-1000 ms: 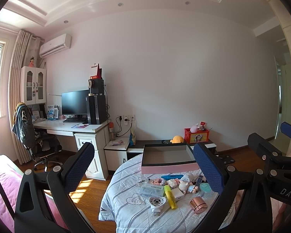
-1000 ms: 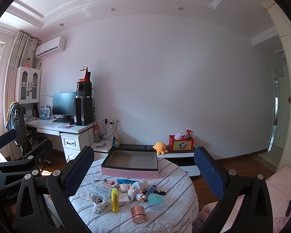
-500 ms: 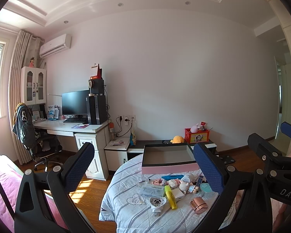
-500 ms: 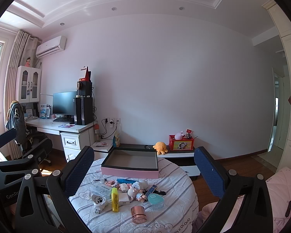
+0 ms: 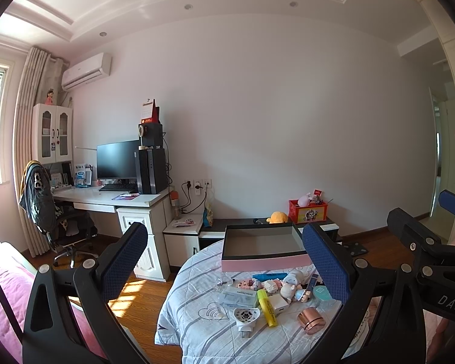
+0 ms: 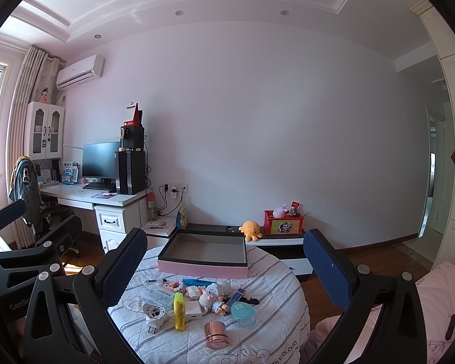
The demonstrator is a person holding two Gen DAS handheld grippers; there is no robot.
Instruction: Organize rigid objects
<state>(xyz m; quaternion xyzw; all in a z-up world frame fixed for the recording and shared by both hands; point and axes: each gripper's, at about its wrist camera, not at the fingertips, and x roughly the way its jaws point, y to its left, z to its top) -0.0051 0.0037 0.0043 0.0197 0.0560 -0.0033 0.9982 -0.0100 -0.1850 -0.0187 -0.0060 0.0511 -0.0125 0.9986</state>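
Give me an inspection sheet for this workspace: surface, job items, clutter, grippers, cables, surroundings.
Surface: round table under a striped cloth.
Job's things: empty pink box at the far side; highlighter, copper jar, teal tin, plug, figurines loose in front of it.
Clutter: nothing seen beyond these.
Grippers: left gripper and right gripper open, holding nothing, above the table's near edge.
Cables: plugged into wall sockets by the desk.
Surroundings: monitor, plush, red box.
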